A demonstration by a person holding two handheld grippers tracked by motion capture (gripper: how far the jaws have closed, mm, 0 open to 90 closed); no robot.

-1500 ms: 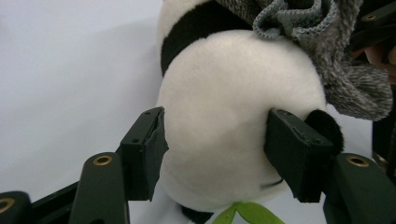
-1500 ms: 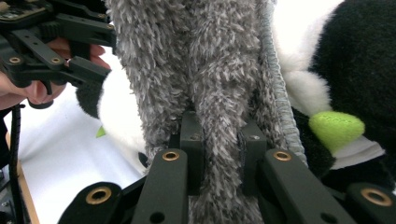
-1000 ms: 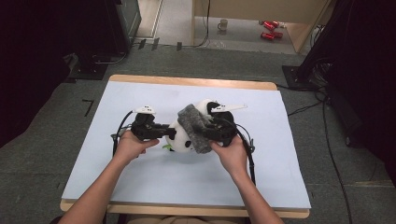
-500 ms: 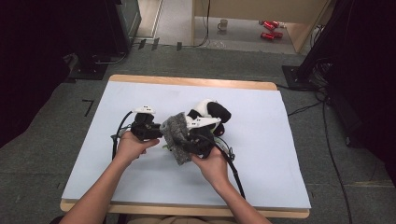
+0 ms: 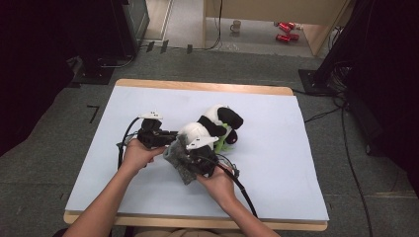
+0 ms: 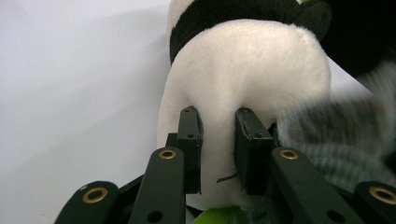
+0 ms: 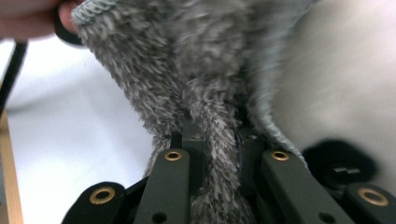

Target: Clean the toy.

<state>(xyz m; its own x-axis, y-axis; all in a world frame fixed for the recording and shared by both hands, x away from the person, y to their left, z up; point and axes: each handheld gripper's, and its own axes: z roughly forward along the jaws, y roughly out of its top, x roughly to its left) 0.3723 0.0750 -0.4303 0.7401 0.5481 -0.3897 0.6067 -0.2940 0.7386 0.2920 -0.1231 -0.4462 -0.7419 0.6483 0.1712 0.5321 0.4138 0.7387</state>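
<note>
Left hand-held gripper point(image 6: 217, 149) pinches the panda plush point(image 6: 247, 79); right hand-held gripper point(image 7: 219, 154) pinches grey fuzzy cloth point(image 7: 187, 70).

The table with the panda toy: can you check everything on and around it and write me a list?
Surface: a pale blue sheet covers the wooden table.
Job's things: a plush panda lies near the middle; a fuzzy grey cloth hangs against it.
Clutter: nothing seen.
Grippers: the left gripper is shut on the panda's white plush; the right gripper is shut on the grey cloth.
Cables: a black cable trails from the right gripper toward the near edge.
Surroundings: grey floor, a mug and red objects beyond the table.
</note>
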